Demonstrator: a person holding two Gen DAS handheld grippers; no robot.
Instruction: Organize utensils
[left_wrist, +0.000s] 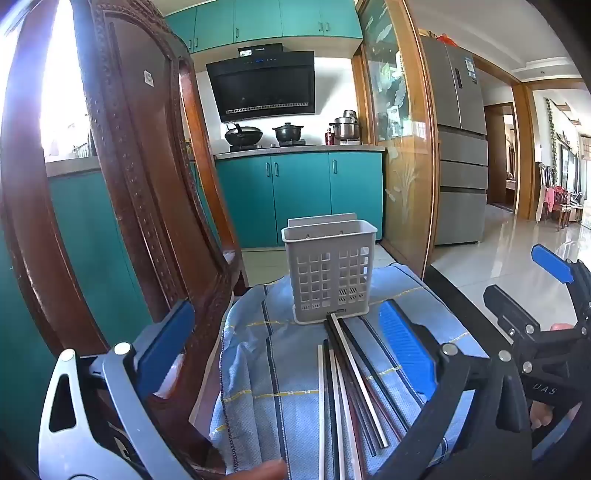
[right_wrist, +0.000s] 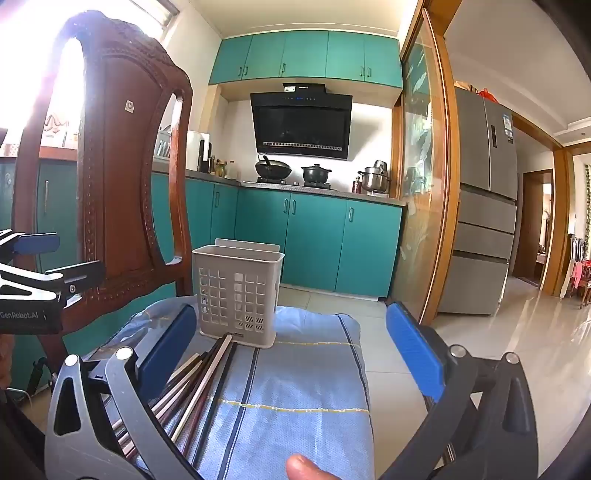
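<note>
Basket (left_wrist: 328, 273): one. Pale grey plastic, rectangular, upright, with a square-grid lattice in its walls and a flat tab rising at the back rim. It stands on the cloth at 12 o'clock from the chopsticks, its base touching their far tips.

Chopsticks (left_wrist: 345, 387): one loose bundle, roughly eight to ten; the exact count cannot be told where they overlap. Long, thin, straight sticks, some white or pale, some black, some dark reddish brown. They lie flat on the cloth, fanned slightly, running from 6 o'clock to the basket's foot.

Cloth (left_wrist: 258, 369): one. Light blue woven fabric with a fine waffle texture, dark blue stripes, thin yellow cross lines and a stitched edge. It drapes over a seat or stool.

Chair (left_wrist: 140, 184): one. Dark red-brown wood, curved back with beaded carving, standing at 9 o'clock of the cloth.

Left gripper (left_wrist: 291, 339): one. Two blue ribbed pads on grey and black arms, spread wide, grasping nothing; the chopsticks lie on the cloth between and below its fingers.

Right gripper (right_wrist: 295, 350): one. Same build, fingers spread wide and empty; the chopsticks lie toward its 8 o'clock, by the left pad.

Cabinets (right_wrist: 306, 236): teal, smooth doors with slim metal handles, upper and lower runs.

Pots (right_wrist: 314, 173): three on the counter: one black wok, one black lidded pot, one steel stacked pot.

Fridge (right_wrist: 484, 206): one, grey metal, at 3 o'clock.
</note>
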